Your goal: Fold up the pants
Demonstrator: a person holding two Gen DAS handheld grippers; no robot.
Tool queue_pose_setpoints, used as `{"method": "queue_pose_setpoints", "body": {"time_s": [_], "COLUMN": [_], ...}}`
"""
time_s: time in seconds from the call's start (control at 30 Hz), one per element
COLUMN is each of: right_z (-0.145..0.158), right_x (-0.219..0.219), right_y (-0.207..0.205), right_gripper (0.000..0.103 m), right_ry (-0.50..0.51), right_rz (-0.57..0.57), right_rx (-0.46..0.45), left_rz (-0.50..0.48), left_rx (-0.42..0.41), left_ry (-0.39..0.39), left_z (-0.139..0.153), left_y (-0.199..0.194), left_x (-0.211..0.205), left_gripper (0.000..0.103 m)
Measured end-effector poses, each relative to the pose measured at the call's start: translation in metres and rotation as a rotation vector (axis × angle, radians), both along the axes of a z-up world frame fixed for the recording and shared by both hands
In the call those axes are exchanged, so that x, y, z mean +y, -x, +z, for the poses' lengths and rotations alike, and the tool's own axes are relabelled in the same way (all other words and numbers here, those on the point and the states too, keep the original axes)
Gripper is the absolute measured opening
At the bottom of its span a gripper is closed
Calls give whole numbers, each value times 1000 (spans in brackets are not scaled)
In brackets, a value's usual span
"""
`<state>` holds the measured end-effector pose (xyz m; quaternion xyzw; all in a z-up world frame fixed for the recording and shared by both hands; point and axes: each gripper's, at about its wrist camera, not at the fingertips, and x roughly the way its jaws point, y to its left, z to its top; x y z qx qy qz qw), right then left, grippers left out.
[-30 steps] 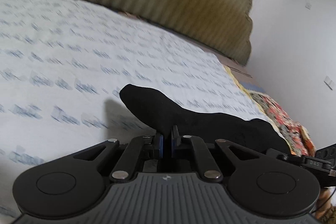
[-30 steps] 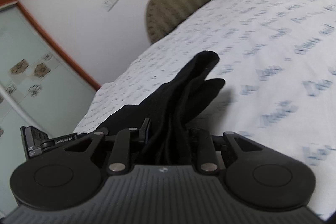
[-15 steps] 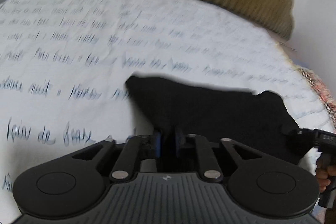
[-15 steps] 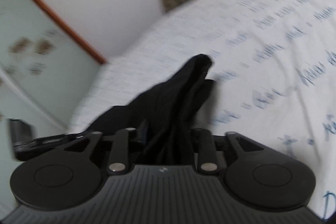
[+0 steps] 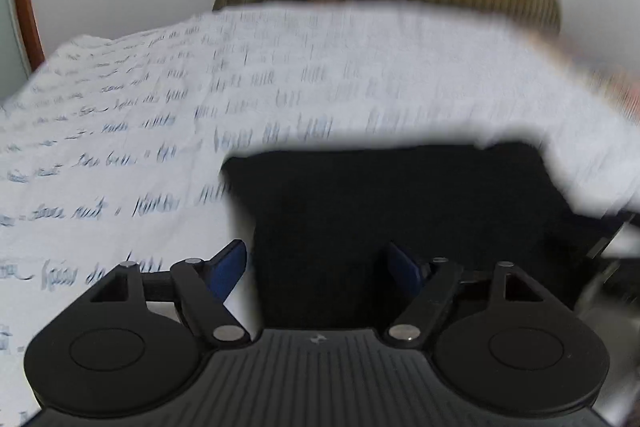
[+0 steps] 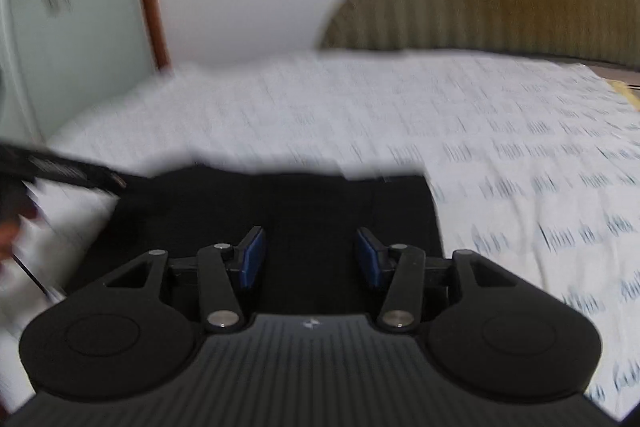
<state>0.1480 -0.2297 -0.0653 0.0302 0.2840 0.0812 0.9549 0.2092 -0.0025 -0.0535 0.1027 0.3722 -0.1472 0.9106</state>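
Black fabric pants [image 5: 400, 219] lying flat on white printed bedsheet [image 5: 120, 147], long side running across both claws, left gripper [image 5: 320, 267] opening wide, right gripper [image 6: 310, 257] parted, neither pinching cloth.

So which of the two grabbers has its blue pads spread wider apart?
The left gripper. Its blue pads stand well apart and are opening, with the black pants lying loose between them. The right gripper has a narrower gap.
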Motion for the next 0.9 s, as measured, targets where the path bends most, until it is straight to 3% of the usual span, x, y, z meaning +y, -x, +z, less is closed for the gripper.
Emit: {"method": "queue_pose_setpoints", "body": {"time_s": [0.07, 0.2, 0.3, 0.4, 0.53, 0.6, 0.73, 0.8, 0.9], "right_z": [-13, 6, 5, -2, -8, -9, -14, -16, -14], "right_x": [-1, -27, -59, -74, -67, -58, -50, -55, -60], "right_y": [11, 54, 68, 73, 67, 61, 60, 61, 64], "right_gripper": [46, 46, 49, 49, 49, 34, 31, 14, 6], "right_ry": [45, -54, -166, -242, -205, -152, -119, -143, -138], "right_rz": [-35, -124, -174, -155, -103, -75, -60, -73, -83], "right_rx": [-12, -95, -107, -106, -116, -107, -93, -83, -94], "left_rz": [-4, 30, 8, -33, -85, -108, -129, -128, -112], "left_rx": [-29, -62, -76, -108, -158, -192, -258, -262, -246], "left_ry": [4, 60, 80, 47, -57, -100, -129, -122, -111], "left_z": [-5, 11, 18, 16, 6, 2, 3, 3, 0], "left_y": [12, 27, 40, 53, 67, 76, 86, 85, 79], "left_x": [4, 11, -2, -27, -64, -78, -95, -102, -107], "left_gripper": [77, 77, 77, 77, 77, 77, 77, 77, 78]}}
